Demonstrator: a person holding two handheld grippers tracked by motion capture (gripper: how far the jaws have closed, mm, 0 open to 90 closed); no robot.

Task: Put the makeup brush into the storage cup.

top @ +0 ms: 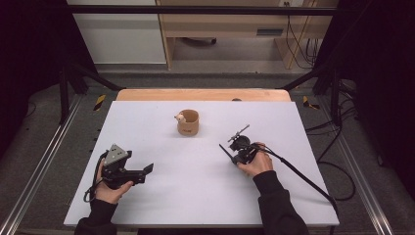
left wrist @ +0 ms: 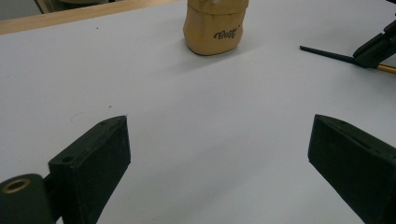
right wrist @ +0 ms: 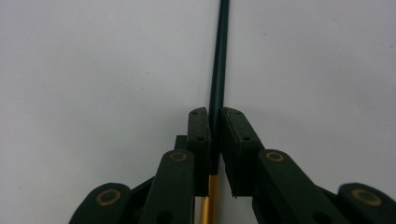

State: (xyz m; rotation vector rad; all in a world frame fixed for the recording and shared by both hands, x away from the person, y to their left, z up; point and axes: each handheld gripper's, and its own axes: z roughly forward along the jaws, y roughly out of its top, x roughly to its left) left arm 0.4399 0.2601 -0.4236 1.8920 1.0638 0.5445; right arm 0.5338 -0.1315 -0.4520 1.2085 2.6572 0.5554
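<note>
The thin dark stick (right wrist: 219, 60) with a gold end lies low over the white tabletop (top: 195, 196), right of centre, pinched between the jaws of the right claw (right wrist: 214, 122), which are closed down narrow on it; in the right gripper view the rod runs straight out ahead of the pads, its gold part trailing back under them. So the pick looks done, though I cannot tell whether the stick has left the surface. Up the tabletop and to the left stands the tan cup (top: 188, 122), upright, with something small and pale at its rim, well apart from the stick's tip. If the stick is meant for that cup, carrying it over and dropping it in are what is left. The left claw (left wrist: 219, 154) rests near the left front edge, jaws spread wide with nothing between them, pointed toward the cup. Both hands sit on the tabletop.
</note>
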